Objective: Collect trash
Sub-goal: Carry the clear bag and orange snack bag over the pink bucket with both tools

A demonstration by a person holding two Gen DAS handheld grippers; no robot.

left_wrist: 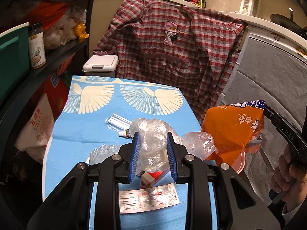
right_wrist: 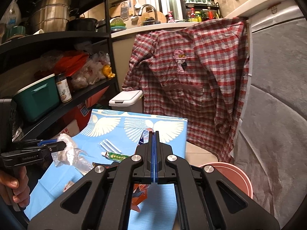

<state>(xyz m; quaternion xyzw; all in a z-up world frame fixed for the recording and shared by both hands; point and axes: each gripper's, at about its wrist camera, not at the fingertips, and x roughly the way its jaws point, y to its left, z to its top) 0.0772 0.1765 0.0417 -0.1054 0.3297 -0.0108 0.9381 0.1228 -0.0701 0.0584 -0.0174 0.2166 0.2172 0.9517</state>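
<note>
Standing at about five o'clock in the right wrist view, a round pink plastic bin (right_wrist: 232, 174) sits on the floor just beside the desk's right edge; what lies inside it cannot be made out. A white lidded trash can (left_wrist: 100, 65) stands beyond the far end of the desk, at eleven o'clock in the left wrist view, lid down. On the black shelf unit (right_wrist: 57, 36) to the left sit a teal plastic tub (right_wrist: 36, 101), a tall labelled jar (left_wrist: 36, 47), stacked steel pots and bulging plastic bags. The left tongs (left_wrist: 152, 153), jaws narrow, clamp a crumpled clear plastic bag (left_wrist: 153, 141) between blue ribbed pads, lifted above the desk. The right tongs (right_wrist: 154, 153) are pressed fully together on an orange printed snack wrapper (left_wrist: 230, 132), which hangs at three o'clock in the left view. The desk wears a light blue cloth with cream wing patterns (left_wrist: 92, 122); on it lie a small green-and-white tube (right_wrist: 115, 156), a clear packet of white sticks (left_wrist: 119, 121), a red-and-white carton (left_wrist: 153, 178) and a printed paper slip (left_wrist: 149, 199). Behind, a red checked shirt (left_wrist: 172, 48) drapes over a white counter edge, with kitchen bottles and utensils at twelve o'clock.
</note>
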